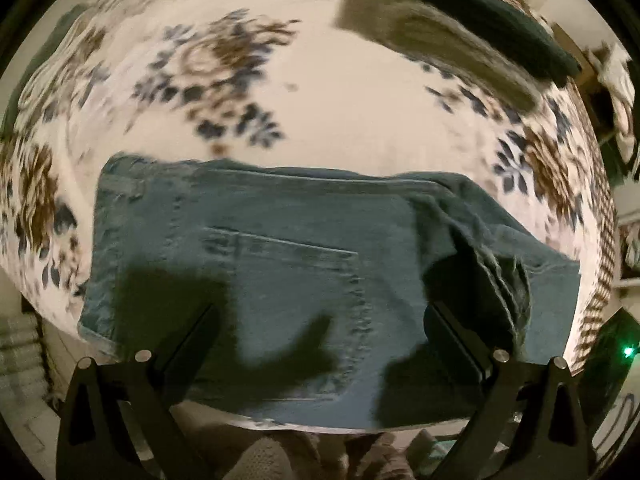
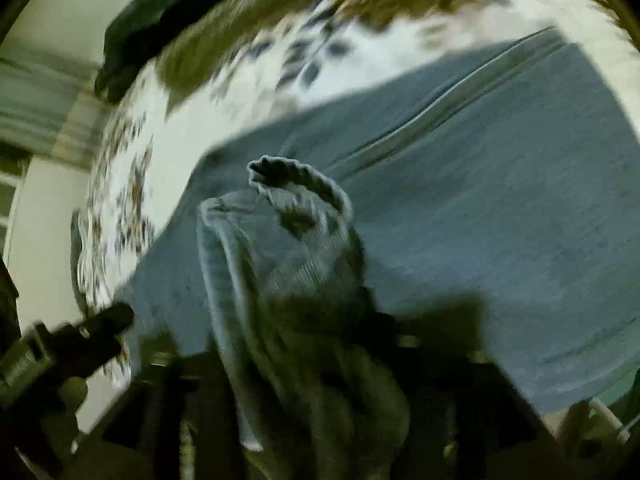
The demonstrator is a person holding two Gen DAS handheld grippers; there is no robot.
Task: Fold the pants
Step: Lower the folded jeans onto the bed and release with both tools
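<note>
Seen from both wrist cameras, a pair of blue denim jeans lies on a white bedspread printed with brown and navy flowers, already doubled so the waistband and a back pocket face up. The left gripper hovers above the pocket with its two black fingers spread wide and nothing between them. In the right wrist view, the right gripper is clenched on the bunched leg end of the jeans, and the stitched hem stands up in a loop above the flat denim. Both views are blurred, so finer detail is uncertain. A dark green garment lies apart at the far side of the bed.

The step in hand appears to be carrying the leg end across toward the waistband. To do it well, the right gripper should probably keep its grip firm, lift the hem just above the lower layer, and lay it square with the waistband edge. The left gripper could press the lower layer so it does not drag.
</note>
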